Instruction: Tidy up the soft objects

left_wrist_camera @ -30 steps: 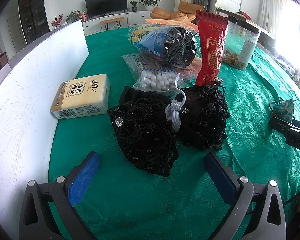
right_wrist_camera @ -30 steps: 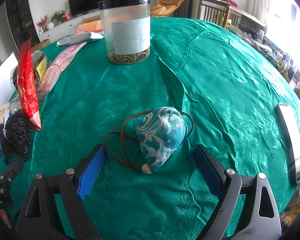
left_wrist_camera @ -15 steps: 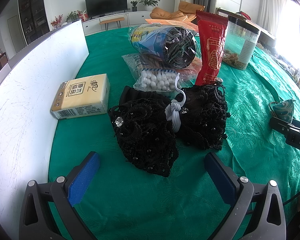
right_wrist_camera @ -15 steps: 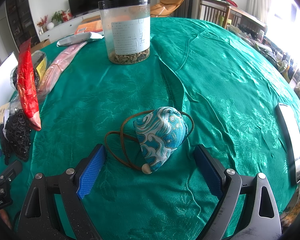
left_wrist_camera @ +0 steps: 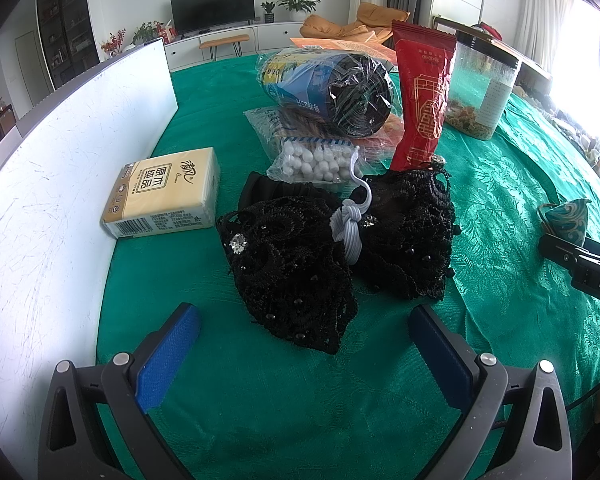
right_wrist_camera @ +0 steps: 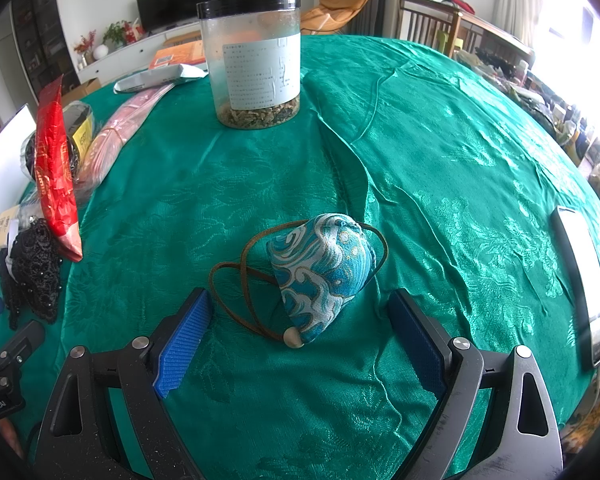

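Both tongs stand wide apart and hold nothing. The left gripper (left_wrist_camera: 304, 344) sits at the bottom of its frame, its blue pads either side of the near edge of a black lace bundle (left_wrist_camera: 332, 252) lying on the green tablecloth (left_wrist_camera: 260, 408) at the centre; a white elastic cord (left_wrist_camera: 350, 228) is knotted across its middle. A yellow tissue pack (left_wrist_camera: 166, 192) lies to the left against a white board (left_wrist_camera: 48, 184).

The right gripper (right_wrist_camera: 298, 336) frames a blue patterned pouch (right_wrist_camera: 322, 276) at lower centre, with a brown cord (right_wrist_camera: 236, 292) looped beside it. A clear jar (right_wrist_camera: 254, 60) stands at the top; its contents look like dried herbs, though that is unclear.
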Available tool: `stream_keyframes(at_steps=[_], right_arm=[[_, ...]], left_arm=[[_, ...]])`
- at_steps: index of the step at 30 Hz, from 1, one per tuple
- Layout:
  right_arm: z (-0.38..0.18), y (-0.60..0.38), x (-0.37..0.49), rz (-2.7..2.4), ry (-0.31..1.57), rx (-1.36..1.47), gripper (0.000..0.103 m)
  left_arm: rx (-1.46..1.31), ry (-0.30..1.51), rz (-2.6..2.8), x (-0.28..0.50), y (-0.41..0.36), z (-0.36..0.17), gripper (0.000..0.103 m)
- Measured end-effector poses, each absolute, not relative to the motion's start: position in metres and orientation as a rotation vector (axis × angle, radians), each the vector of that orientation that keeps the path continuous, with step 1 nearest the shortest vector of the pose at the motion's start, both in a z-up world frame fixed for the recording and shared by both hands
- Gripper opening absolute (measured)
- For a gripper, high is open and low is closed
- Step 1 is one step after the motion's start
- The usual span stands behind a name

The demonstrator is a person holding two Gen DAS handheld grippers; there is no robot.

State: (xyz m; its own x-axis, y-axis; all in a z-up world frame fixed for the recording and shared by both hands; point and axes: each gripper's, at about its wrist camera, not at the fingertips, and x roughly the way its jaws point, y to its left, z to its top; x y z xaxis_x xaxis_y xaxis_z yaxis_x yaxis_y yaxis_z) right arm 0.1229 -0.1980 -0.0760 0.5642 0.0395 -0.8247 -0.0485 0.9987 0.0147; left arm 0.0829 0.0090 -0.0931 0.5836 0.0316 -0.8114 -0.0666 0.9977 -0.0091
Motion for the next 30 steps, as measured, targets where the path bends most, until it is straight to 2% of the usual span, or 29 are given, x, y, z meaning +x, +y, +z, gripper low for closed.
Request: stream_keyframes(at_steps=[6,10,14,16,19,22,25,27,30], right_arm=[[-0.076,-0.198,0.123,0.053,0.970,-0.010,0.092],[-0.076,-0.198,0.123,0.053,0.970,-0.010,0.092],[-0.076,-0.199,0.123,0.053,0.970,-0.010,0.092],[-0.076,-0.198,0.123,0.053,0.970,-0.010,0.092],[-0.076,-0.198,0.123,0.054,0.970,-0.010,0.092],[-0.076,-0.198,0.123,0.054,0.970,-0.010,0.092],[-0.076,-0.199,0.124,0.053,0.970,-0.010,0.092],[-0.076,-0.199,0.124,0.054,0.970,-0.009,0.092],[-0.076,-0.199,0.125,0.055,0.971,-0.010,0.092]], left_arm=[[-0.040,0.950,0.058,0.073,0.009,-0.090,0.103],[-0.065,0.838,0.044,0.062,0.010,-0.058,0.103],[-0.047,0.763,0.052,0.088,0.003,-0.033,0.103],[-0.043,0.776,0.054,0.109,0.001,-0.039,0.103],[-0.068,0.907,0.008,0.133,0.000,-0.065,0.102],[-0.250,0.996,-0.180,0.115,0.006,-0.069,0.100],[-0.271,1.068,-0.381,0.083,-0.009,-0.061,0.101],[-0.200,1.072,-0.443,0.064,-0.021,-0.052,0.101],[-0.066,0.976,-0.335,0.062,-0.028,-0.036,0.102]])
